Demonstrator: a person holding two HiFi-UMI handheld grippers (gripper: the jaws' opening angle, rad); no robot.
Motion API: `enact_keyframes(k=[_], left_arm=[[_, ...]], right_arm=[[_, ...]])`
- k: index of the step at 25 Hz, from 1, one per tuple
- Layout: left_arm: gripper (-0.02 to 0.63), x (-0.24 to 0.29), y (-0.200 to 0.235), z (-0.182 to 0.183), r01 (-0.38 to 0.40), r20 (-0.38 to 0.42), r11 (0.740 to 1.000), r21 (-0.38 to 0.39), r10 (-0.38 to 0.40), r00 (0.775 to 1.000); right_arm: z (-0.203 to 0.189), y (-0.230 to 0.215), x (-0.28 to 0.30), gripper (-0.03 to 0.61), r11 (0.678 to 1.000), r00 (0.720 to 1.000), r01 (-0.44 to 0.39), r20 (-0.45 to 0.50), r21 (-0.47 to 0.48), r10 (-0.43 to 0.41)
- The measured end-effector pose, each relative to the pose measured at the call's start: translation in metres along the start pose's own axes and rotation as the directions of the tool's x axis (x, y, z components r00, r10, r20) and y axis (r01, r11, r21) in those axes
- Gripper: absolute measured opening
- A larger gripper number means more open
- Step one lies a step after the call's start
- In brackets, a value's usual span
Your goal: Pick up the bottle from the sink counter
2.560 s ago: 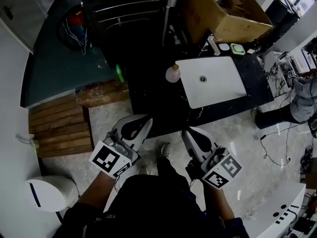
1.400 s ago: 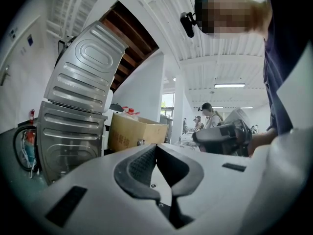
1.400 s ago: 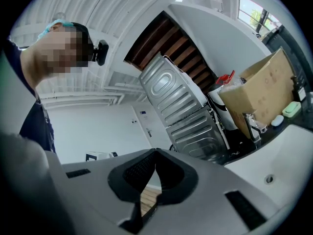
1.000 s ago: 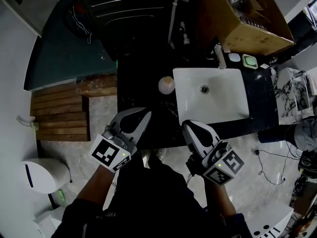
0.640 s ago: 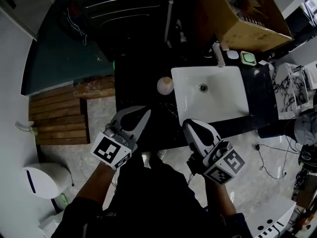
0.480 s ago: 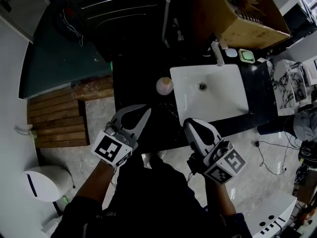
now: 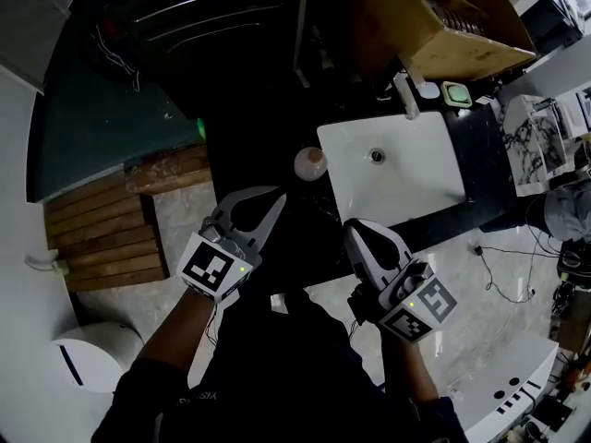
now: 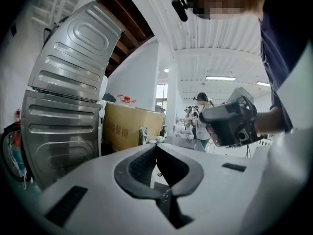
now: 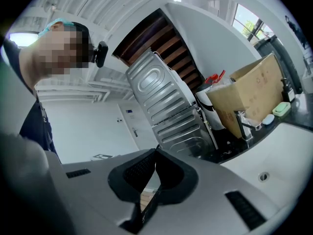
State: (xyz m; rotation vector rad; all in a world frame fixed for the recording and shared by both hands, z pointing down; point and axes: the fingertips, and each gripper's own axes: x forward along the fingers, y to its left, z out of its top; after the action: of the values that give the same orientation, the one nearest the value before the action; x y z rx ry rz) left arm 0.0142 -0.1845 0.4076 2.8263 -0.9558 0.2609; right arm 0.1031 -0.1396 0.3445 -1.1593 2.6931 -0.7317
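A pale, round-bodied bottle (image 7: 310,162) stands upright on the dark sink counter (image 7: 277,137), just left of the white basin (image 7: 411,187). My left gripper (image 7: 279,197) hangs at the counter's near edge, a short way in front of the bottle, with its jaws shut and nothing in them. In the left gripper view the left gripper (image 8: 156,146) has its tips together, and the bottle is hidden behind them. My right gripper (image 7: 350,228) is over the counter's front edge near the basin corner. The right gripper (image 9: 155,151) is also shut and empty.
A faucet (image 7: 404,95) and a green soap dish (image 7: 455,93) sit behind the basin, below a big cardboard box (image 7: 434,17). A ribbed metal appliance (image 7: 194,17) stands at the back left. Wooden slats (image 7: 102,238) and a white bin (image 7: 88,363) are on the floor to the left.
The person has come up to the counter. Both grippers have moved forward towards it, the left one closer to the bottle. Both pairs of jaws stay shut.
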Motion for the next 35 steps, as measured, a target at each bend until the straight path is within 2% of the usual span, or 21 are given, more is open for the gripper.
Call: enact_keyframes(k=[2,5,13,18,22,35], left_arm=[[0.008,0.004,0.007,0.004,0.013,0.036,1.000,0.002,-0.013,0.999],[0.008,0.010,0.014,0.001,0.042,0.002,0.999,-0.001,-0.042,0.999],[0.008,0.032,0.024,0.004,0.116,0.022,0.993,0.004,-0.116,0.993],[0.008,0.047,0.029,0.010,0.139,0.093,0.990,0.022,-0.140,0.986],[0.009,0.056,0.033,0.009,0.157,0.105,0.987,0.028,-0.160,0.982],[0.014,0.075,0.041,-0.006,0.191,0.075,0.977,0.089,-0.198,0.977]], right_arm=[[-0.001,0.000,0.004,0.026,1.000,1.000,0.016,0.001,0.003,-0.016],[-0.001,-0.003,0.008,0.026,0.999,0.999,0.040,0.004,0.006,-0.040],[-0.008,-0.017,0.016,0.026,0.995,0.995,0.098,-0.007,0.016,-0.098],[-0.011,-0.022,0.019,0.026,0.993,0.993,0.116,-0.014,0.028,-0.115],[-0.013,-0.027,0.019,0.026,0.991,0.991,0.133,-0.022,0.033,-0.133],[-0.020,-0.040,0.025,0.026,0.987,0.988,0.155,-0.031,0.045,-0.154]])
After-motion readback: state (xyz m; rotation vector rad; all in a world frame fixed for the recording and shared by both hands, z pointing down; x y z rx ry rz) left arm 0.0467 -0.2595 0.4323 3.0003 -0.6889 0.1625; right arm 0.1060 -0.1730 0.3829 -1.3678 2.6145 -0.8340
